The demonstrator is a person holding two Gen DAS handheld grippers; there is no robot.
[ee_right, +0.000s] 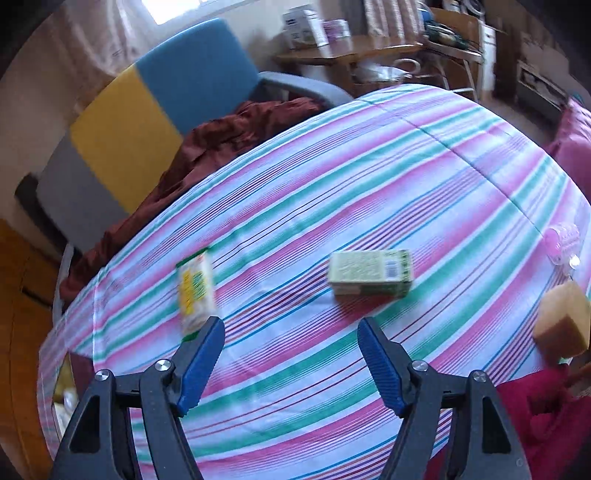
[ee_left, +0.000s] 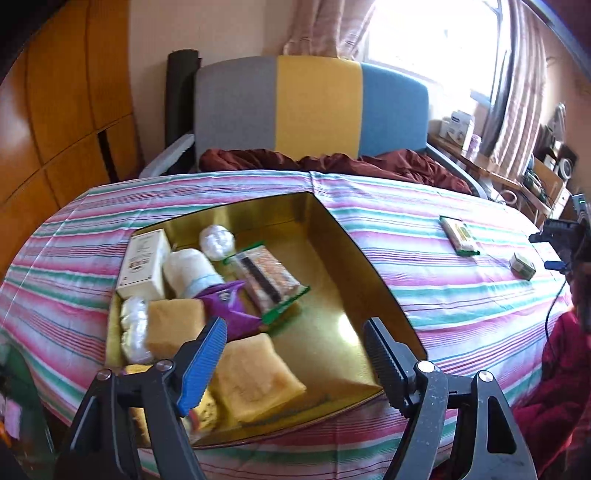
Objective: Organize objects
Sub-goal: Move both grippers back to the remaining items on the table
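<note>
Left gripper (ee_left: 295,332) gapes over glossy gold rectangular tin (ee_left: 325,236).

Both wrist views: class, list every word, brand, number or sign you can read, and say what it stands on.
No text can be read.
Cream box in the gold tray: dark print, too small.
Purple packet: logo blurred.
Green box: barcode and print, blurred.
Green-edged packet: yellow lettering, blurred.
White boxes on the far desk: too small.

Gaping hand-held gripper (ee_left: 295,338) over gold tin (ee_left: 354,280)
</note>
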